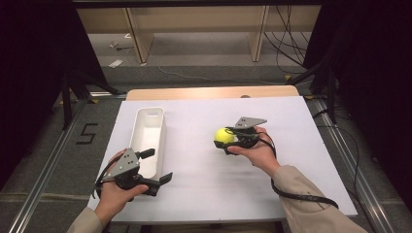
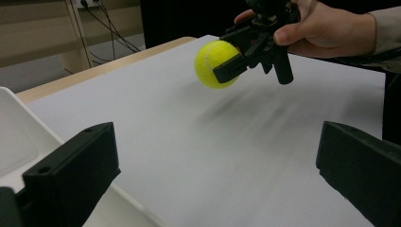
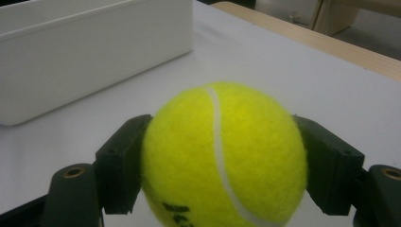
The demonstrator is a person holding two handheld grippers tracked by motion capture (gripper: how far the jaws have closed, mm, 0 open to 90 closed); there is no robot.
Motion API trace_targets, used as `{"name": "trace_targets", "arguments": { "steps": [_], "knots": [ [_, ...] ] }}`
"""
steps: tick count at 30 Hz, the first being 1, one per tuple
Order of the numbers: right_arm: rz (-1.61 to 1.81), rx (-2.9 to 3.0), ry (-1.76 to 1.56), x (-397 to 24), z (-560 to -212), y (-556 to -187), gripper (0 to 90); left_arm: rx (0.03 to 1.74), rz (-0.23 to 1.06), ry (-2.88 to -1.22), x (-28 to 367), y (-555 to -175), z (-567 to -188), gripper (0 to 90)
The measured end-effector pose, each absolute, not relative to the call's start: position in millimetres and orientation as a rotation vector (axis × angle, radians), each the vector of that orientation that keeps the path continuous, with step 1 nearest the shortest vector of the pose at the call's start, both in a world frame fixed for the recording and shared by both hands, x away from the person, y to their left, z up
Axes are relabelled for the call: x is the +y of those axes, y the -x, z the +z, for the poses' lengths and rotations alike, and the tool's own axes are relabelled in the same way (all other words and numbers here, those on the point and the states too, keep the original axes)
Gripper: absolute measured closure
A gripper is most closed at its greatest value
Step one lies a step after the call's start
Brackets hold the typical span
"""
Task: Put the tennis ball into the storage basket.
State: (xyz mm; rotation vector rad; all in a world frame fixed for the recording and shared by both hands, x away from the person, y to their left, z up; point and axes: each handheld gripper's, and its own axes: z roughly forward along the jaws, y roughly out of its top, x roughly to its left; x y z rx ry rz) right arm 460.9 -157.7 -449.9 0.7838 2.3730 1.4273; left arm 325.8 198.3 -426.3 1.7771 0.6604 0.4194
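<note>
Sitting clamped between the two black jaws of the right gripper [image 1: 232,139], the yellow tennis ball [image 1: 224,136] is held above the white table surface [image 1: 209,170], right of the table's middle; in the left gripper view the ball [image 2: 216,64] hangs clear of the surface with a soft shadow beneath it. Seen from the right gripper view, the ball [image 3: 222,156] shows its white seam, with a jaw pressed against each side. To the ball's left, well apart from it, a long white bin [image 1: 148,141] lies on the table. Near the bin's near end, the left gripper [image 1: 156,166] rests low in the person's left hand [image 1: 114,194], its jaws spread wide and gripping nothing.
</note>
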Motion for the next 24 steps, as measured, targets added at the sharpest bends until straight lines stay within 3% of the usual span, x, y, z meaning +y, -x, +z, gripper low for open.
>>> {"name": "trace_targets", "arguments": {
  "steps": [24],
  "knots": [
    [1.463, 2.35, -0.749, -149.7, -437.6, -458.2, 26.3, 0.66, 0.418, -1.777, 198.3, -325.8, -426.3, 0.0]
  ]
}}
